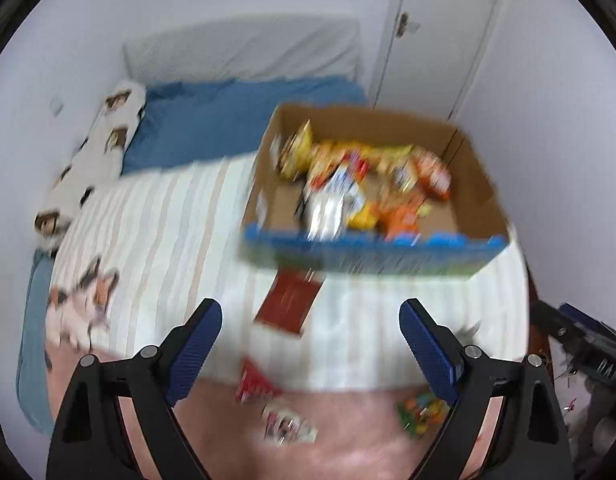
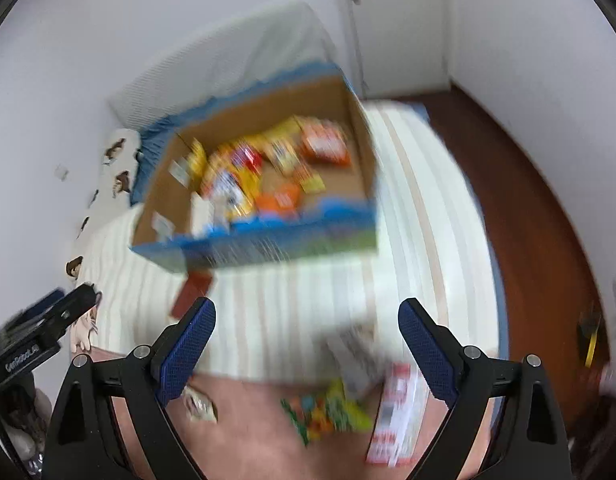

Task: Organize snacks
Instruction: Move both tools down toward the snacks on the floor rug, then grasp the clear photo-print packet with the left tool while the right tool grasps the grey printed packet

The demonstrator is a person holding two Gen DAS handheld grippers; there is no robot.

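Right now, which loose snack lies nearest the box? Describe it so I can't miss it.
Start at the cardboard box on the striped blanket. Just in front of its blue front wall lies a flat dark red packet. The other loose snacks lie nearer the grippers, on the pink cover.

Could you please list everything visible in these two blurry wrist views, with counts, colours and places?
Open cardboard box with blue printed front: one, on striped white blanket.
Snack packets in box: several, yellow, orange, red, silver; count unclear.
Dark red flat packet: one, before box.
Loose packets on pink cover: several, near grippers.
White-red carton: one, right foreground.
Dog-print pillow: one, by wall.
Left gripper: open, empty.
Right gripper: open, empty.
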